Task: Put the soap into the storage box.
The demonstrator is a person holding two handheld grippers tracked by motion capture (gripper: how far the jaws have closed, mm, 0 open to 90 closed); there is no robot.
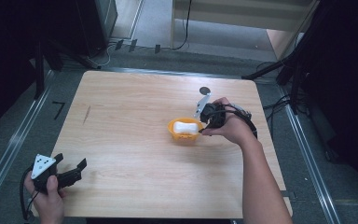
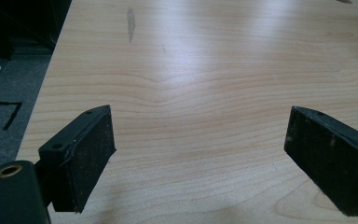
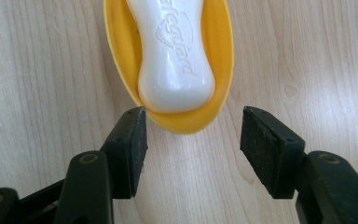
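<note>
**Soap in dish: set down, tongs clear**

Right tongs [image 3: 193,154]: jaws narrowly parted, nothing held, poised just off the dish [image 3: 214,56] end. Left tongs [image 2: 200,163]: jaws wide, idle. Soap [image 3: 175,60]: white, waisted, glossy, embossed, lying in the dish. Dish: yellow oval plastic, mid-table [image 1: 121,107]. Placement judged done; withdrawal left.
</note>
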